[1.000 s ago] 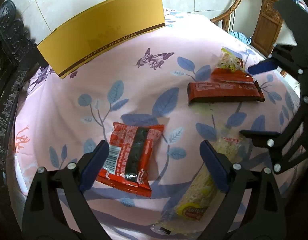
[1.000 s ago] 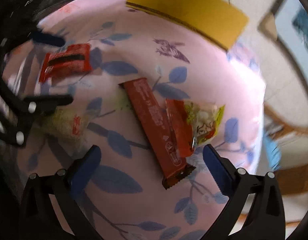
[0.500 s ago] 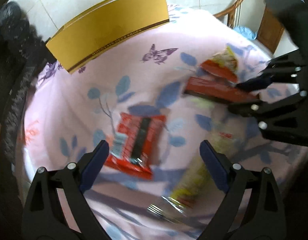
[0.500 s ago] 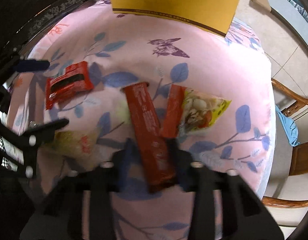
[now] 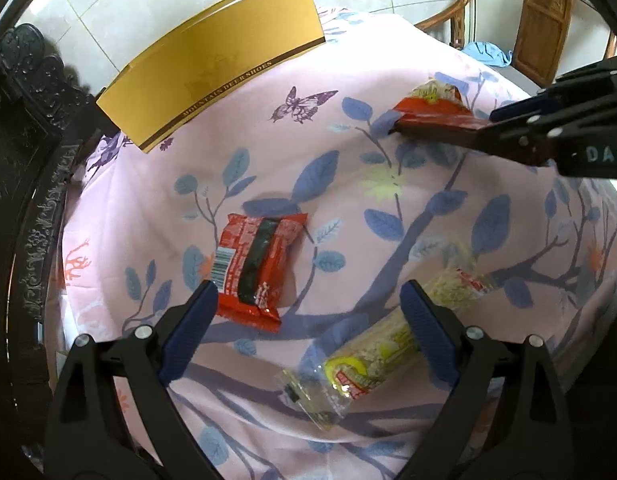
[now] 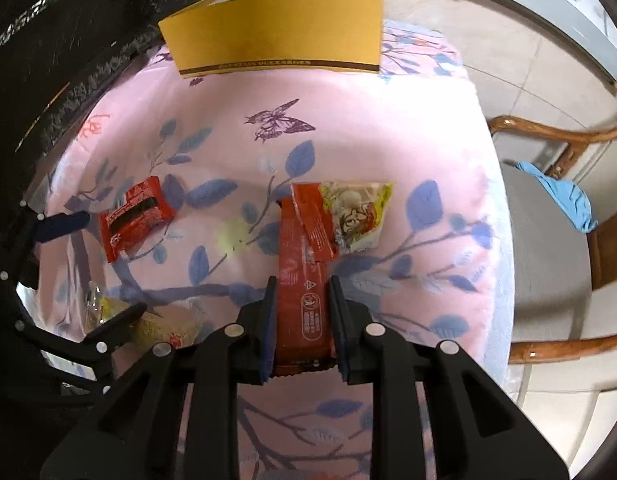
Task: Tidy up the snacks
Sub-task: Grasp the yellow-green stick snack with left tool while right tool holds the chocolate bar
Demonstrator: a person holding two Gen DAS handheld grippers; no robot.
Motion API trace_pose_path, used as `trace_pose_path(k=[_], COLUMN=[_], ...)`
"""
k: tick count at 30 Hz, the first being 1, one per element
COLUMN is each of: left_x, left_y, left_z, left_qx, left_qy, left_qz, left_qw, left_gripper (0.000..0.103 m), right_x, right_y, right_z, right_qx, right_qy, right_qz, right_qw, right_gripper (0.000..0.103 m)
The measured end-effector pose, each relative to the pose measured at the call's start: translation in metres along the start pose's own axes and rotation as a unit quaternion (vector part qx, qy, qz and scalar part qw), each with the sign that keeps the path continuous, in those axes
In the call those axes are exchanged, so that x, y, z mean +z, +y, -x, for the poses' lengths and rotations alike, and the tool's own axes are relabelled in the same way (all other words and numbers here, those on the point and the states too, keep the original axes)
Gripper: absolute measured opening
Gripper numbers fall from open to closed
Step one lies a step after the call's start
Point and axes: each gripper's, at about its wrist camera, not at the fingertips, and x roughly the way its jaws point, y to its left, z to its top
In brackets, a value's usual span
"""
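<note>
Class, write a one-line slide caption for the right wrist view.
Right gripper shut on a long red snack bar above a floral tablecloth.

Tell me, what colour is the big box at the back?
Yellow box with a brown stripe; right wrist view.

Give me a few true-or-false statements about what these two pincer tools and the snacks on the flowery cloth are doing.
1. The right gripper clamps a long red snack bar. True.
2. The left gripper holds the red wafer packet. False: its jaws are open, the packet lies on the tablecloth.
3. The yellow shoe box sits at the cloth's far edge. True.
4. The nut packet lies inside the box. False: it lies on the cloth, overlapping the bar.
</note>
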Motion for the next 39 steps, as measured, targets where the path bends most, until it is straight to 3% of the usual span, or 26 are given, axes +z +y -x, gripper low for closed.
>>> trace_pose_path(k=[10, 13, 17, 20, 22, 23, 27, 30, 33, 35, 36, 37, 38, 39], left_x=[-0.006, -0.008, -0.011, -0.013, -0.013, -0.013, -0.016, -0.021, -0.026, -0.023, -0.018, -0.014, -0.012, -0.011], left_y=[0.011, 0.006, 0.006, 0.000, -0.005, -0.008, -0.021, -0.028, -0.037, -0.031, -0.026, -0.020, -0.018, -0.016], left_z=[-0.005, 0.001, 0.011, 0.012, 0.013, 0.015, 0.019, 0.017, -0.002, -0.007, -0.010, -0.013, -0.013, -0.009], left_qx=[-0.014, -0.027, -0.101, -0.076, -0.075, -0.075, -0.084, -0.115, -0.130, -0.155, -0.181, -0.212, -0.224, -0.206], left_qy=[0.015, 0.005, -0.020, -0.030, -0.042, -0.051, -0.080, -0.098, -0.068, -0.052, -0.020, 0.013, 0.023, 0.019], left_qz=[0.026, 0.010, -0.022, -0.075, -0.110, -0.125, -0.218, -0.267, -0.278, -0.246, -0.210, -0.168, -0.145, -0.123], left_qw=[0.9995, 0.9996, 0.9944, 0.9938, 0.9902, 0.9880, 0.9690, 0.9518, 0.9493, 0.9554, 0.9607, 0.9627, 0.9634, 0.9706], left_gripper=[0.095, 0.095, 0.095, 0.096, 0.096, 0.096, 0.096, 0.096, 0.098, 0.092, 0.087, 0.070, 0.050, 0.039], right_x=[-0.011, -0.012, -0.021, -0.030, -0.033, -0.034, -0.031, -0.026, -0.021, -0.021, -0.022, -0.022, -0.023, -0.022], right_y=[-0.007, -0.007, -0.008, -0.010, -0.009, -0.010, -0.012, -0.010, 0.002, 0.004, 0.002, -0.003, -0.007, -0.010], right_z=[0.002, -0.003, -0.011, -0.017, -0.015, -0.014, -0.015, -0.021, -0.027, -0.032, -0.031, -0.030, -0.028, -0.027], right_qx=[0.006, 0.013, 0.012, 0.005, 0.005, -0.002, -0.026, -0.023, -0.018, -0.032, -0.031, -0.027, -0.030, -0.035], right_qy=[0.019, 0.036, 0.067, 0.090, 0.083, 0.085, 0.077, 0.067, 0.049, 0.040, 0.036, 0.034, 0.029, 0.027], right_qz=[-0.015, -0.010, 0.007, 0.025, 0.035, 0.038, 0.050, 0.057, 0.079, 0.081, 0.069, 0.045, 0.027, 0.020], right_qw=[1.000, 0.999, 0.998, 0.996, 0.996, 0.996, 0.995, 0.996, 0.996, 0.995, 0.997, 0.998, 0.999, 0.999], right_gripper=[0.024, 0.024, 0.026, 0.039, 0.054, 0.067, 0.067, 0.067, 0.067, 0.068, 0.068, 0.066, 0.057, 0.047])
